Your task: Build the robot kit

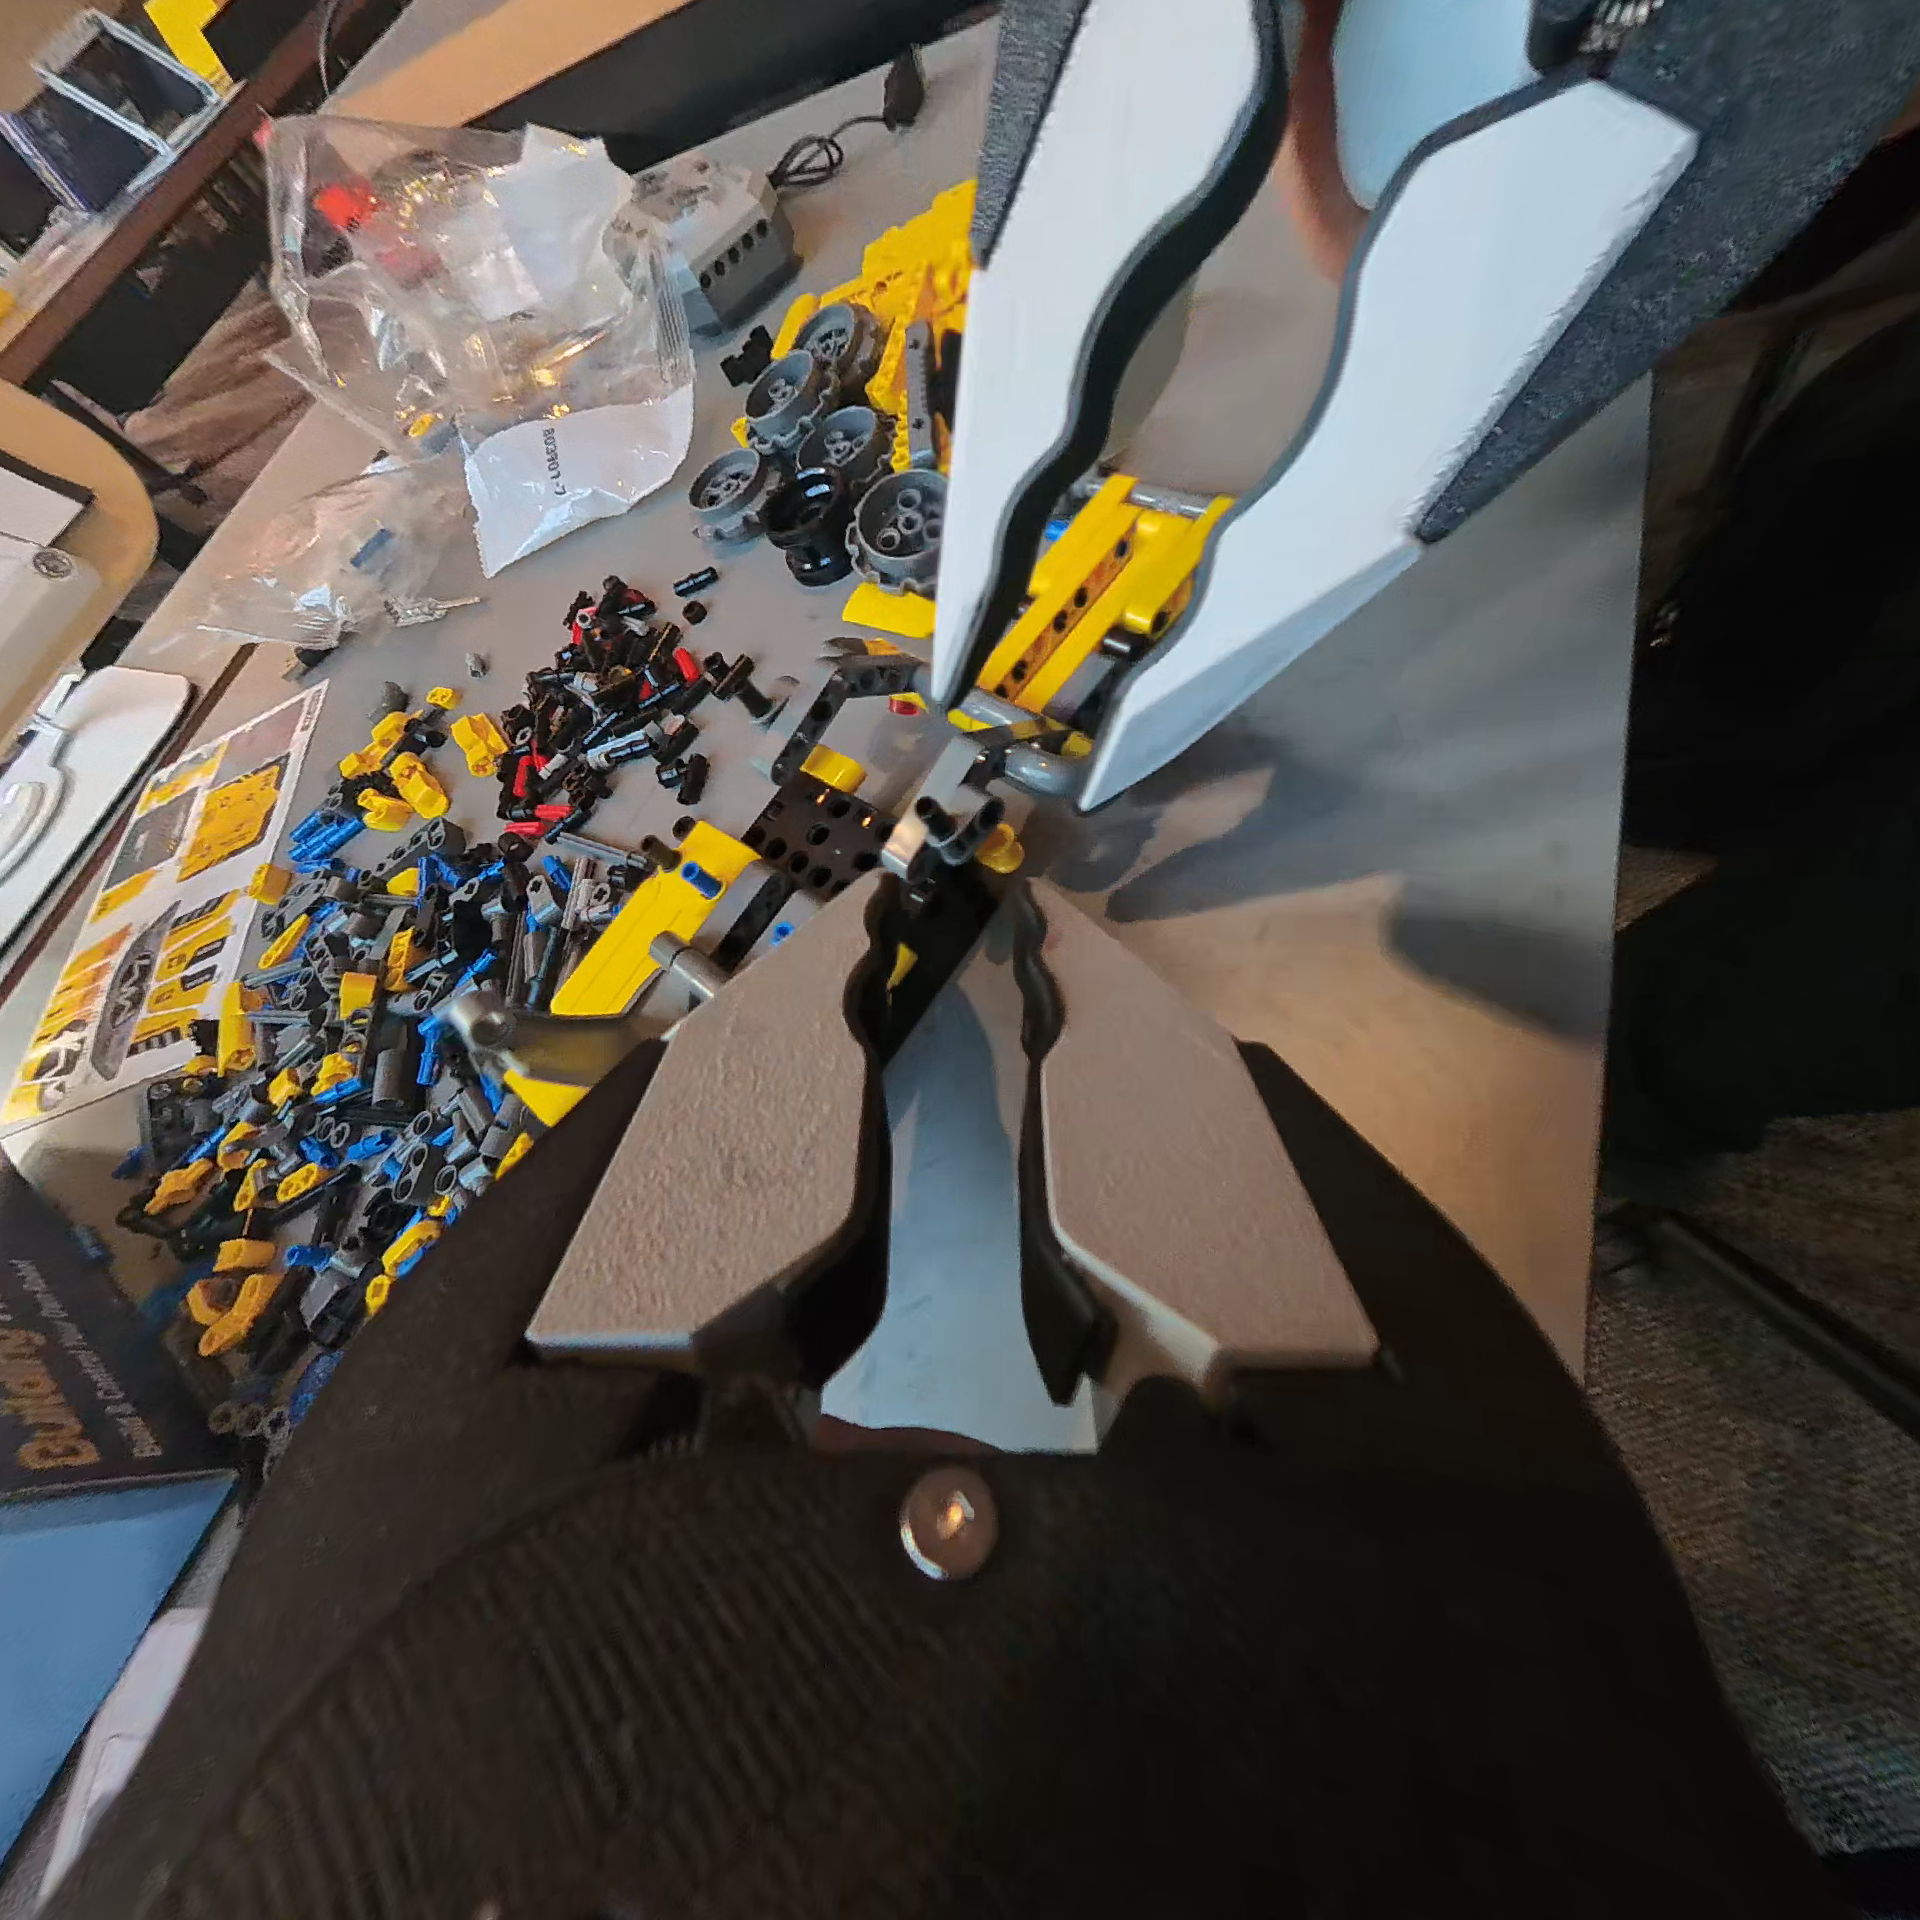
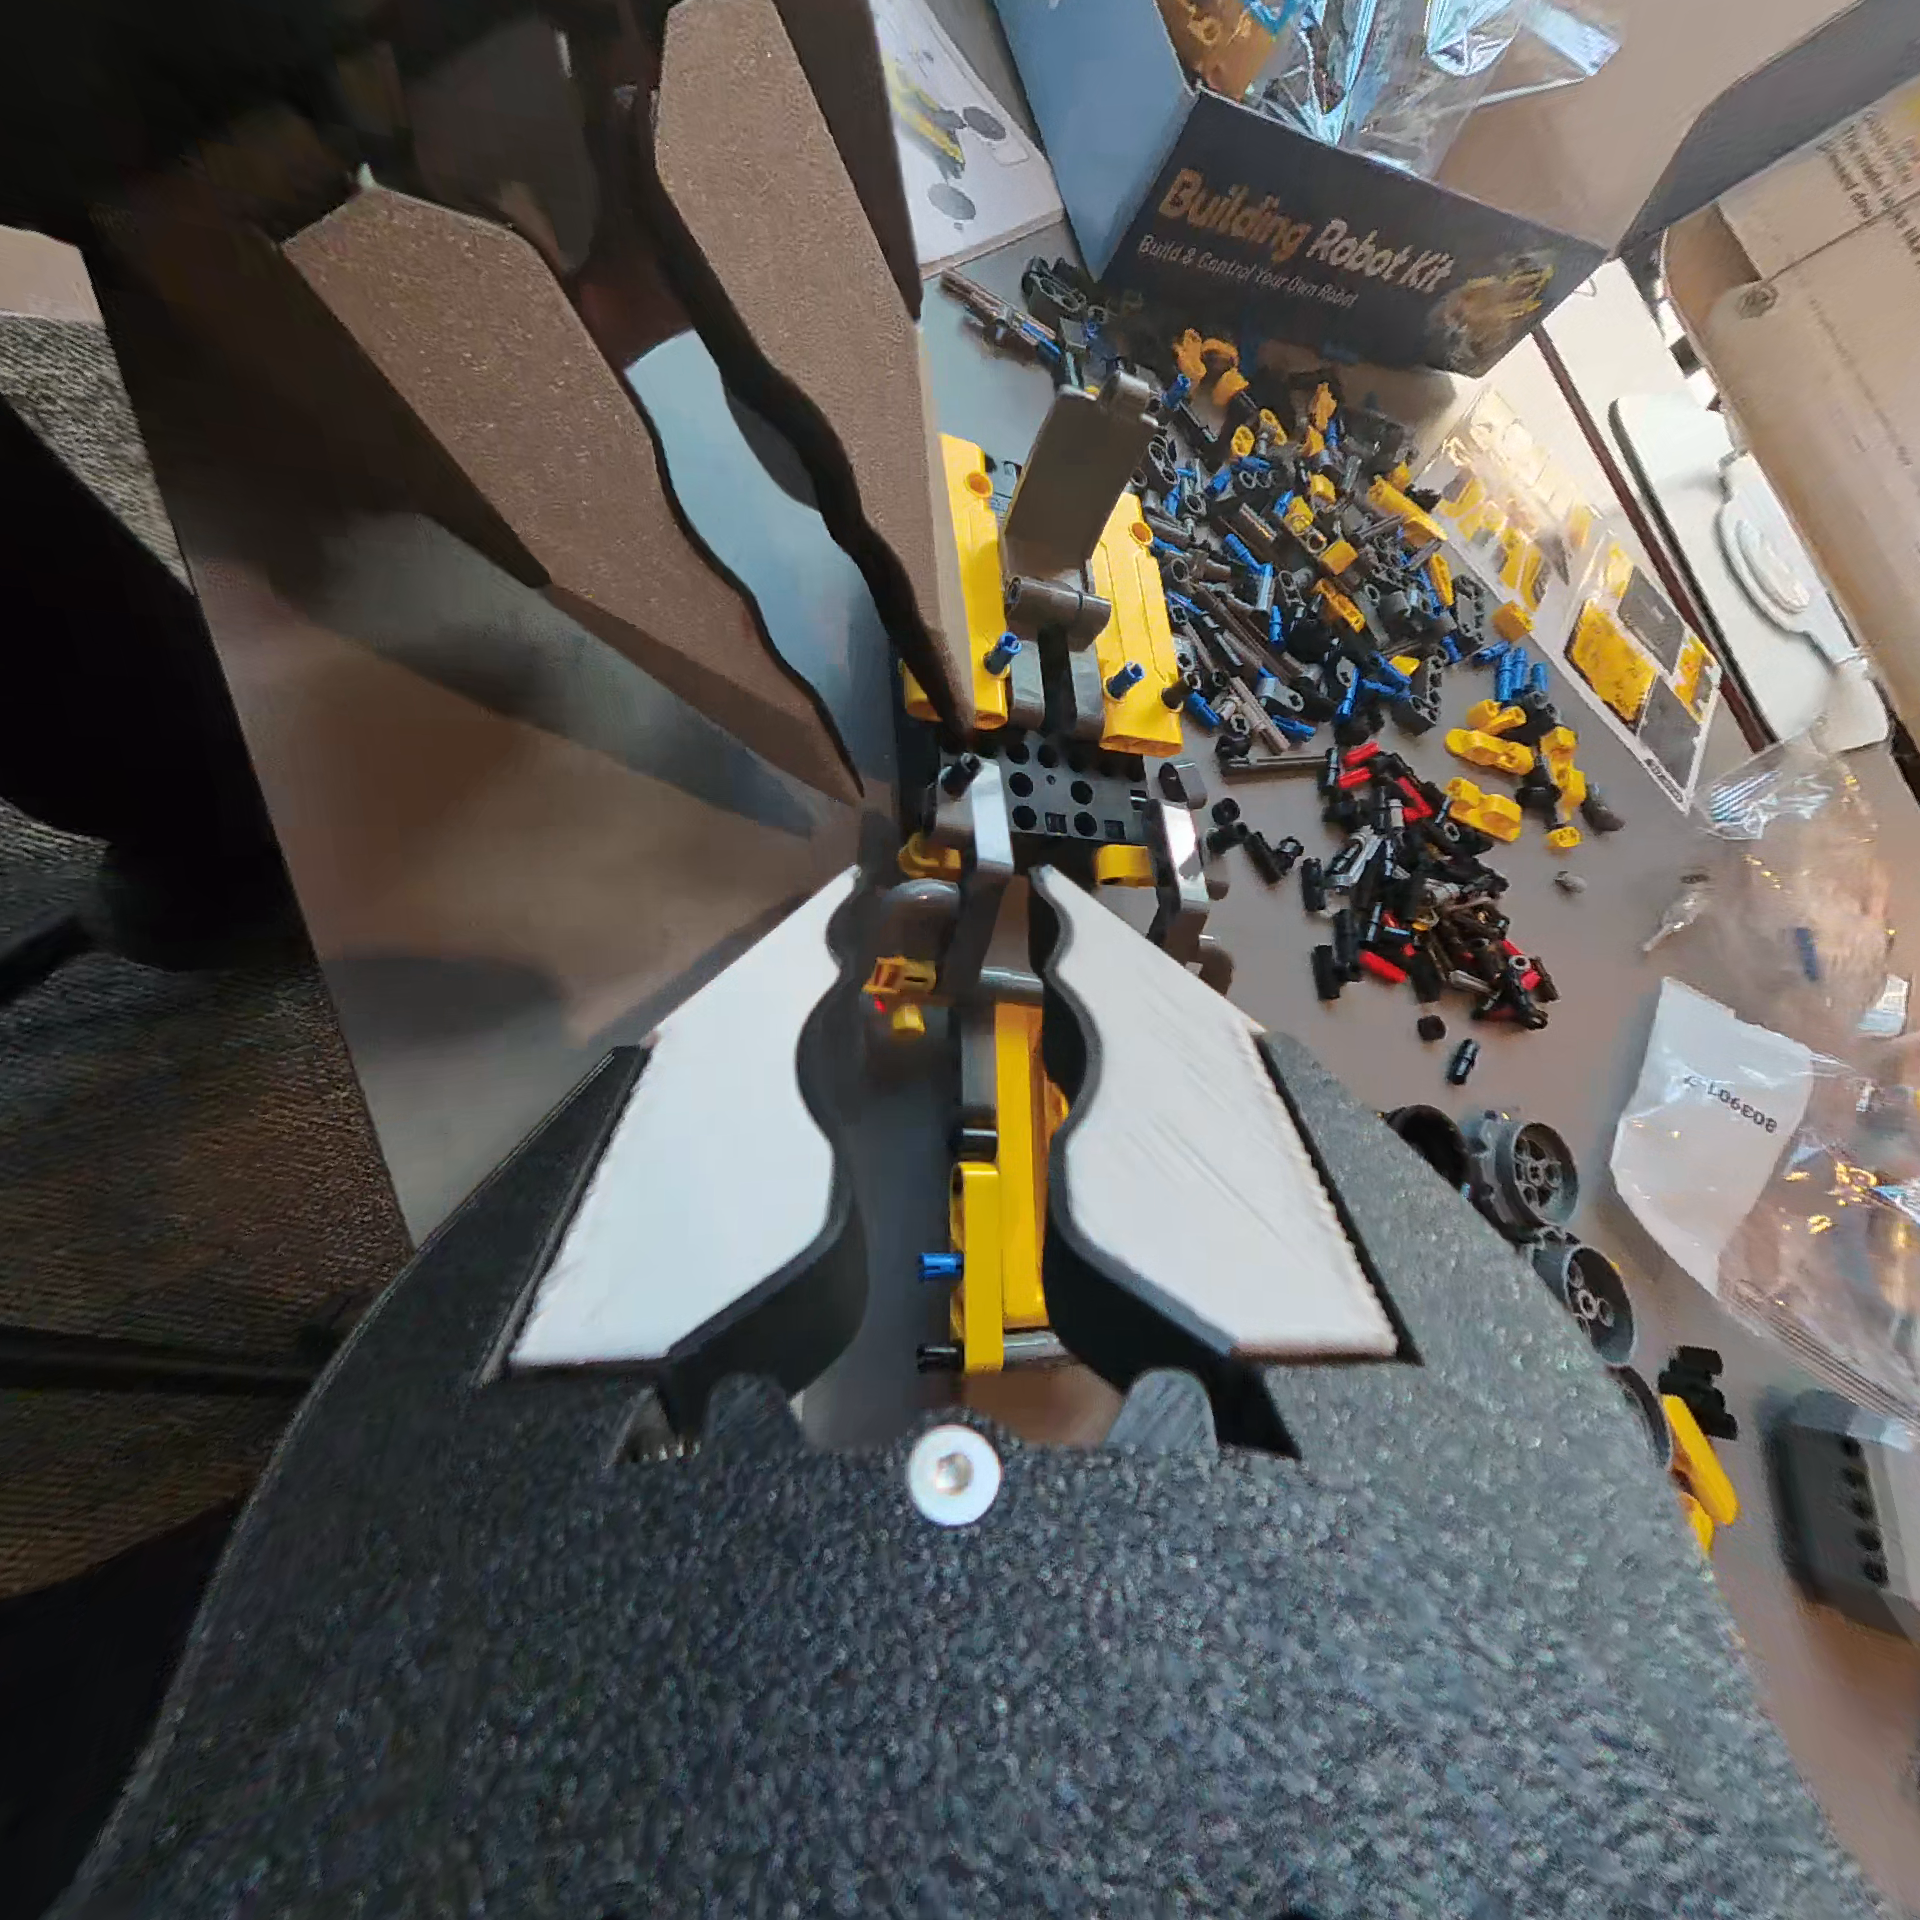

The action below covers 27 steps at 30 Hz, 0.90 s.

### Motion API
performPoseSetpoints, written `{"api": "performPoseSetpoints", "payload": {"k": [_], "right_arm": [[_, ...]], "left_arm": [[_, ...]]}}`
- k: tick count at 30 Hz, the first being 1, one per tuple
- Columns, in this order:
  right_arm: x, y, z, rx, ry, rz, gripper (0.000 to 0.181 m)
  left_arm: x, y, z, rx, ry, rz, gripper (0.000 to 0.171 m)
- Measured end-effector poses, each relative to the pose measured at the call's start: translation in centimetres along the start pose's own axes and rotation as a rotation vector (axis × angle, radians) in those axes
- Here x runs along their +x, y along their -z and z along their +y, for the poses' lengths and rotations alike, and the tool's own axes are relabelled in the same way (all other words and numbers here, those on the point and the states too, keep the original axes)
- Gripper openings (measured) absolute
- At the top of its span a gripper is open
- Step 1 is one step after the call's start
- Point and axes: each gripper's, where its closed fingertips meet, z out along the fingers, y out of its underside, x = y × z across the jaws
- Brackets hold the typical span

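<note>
Hobby or office workspace, grey counter strewn with loose building-kit parts, dark kit box, instruction sheet, clear plastic bags, carpeted floor

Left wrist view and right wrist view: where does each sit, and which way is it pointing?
Left wrist view: sits on the left gripper, looking along its grey fingers at the half-built model; the right gripper faces it.
Right wrist view: sits on the right gripper, looking along its white fingers the opposite way; the left gripper faces it.
Both show the model, the loose pieces and the wheels.
</note>
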Motion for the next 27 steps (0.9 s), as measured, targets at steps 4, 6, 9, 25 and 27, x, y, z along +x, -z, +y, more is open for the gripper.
{"api": "performPoseSetpoints", "payload": {"k": [4,6,9,25,27], "right_arm": [[-0.2,0.7,-0.7,0.059,-0.140,-0.040,0.028],[-0.5,1.5,-0.4,0.078,-0.170,0.004,0.028],[-1.2,1.8,1.0,0.020,-0.135,0.073,0.027],[-0.2,-1.3,1.2,0.017,-0.264,-0.162,0.037],[-0.7,-1.6,1.1,0.014,-0.284,-0.237,0.031]], "left_arm": [[-0.3,0.3,-0.3,-0.005,-0.042,0.011,0.019],[-0.6,0.8,-0.6,-0.029,-0.123,0.023,0.015],[-1.5,1.5,-0.8,-0.103,-0.217,0.109,0.016],[-0.8,-1.2,0.5,-0.165,-0.370,0.419,0.008],[-0.7,-1.2,0.5,-0.156,-0.353,0.450,0.007]]}}
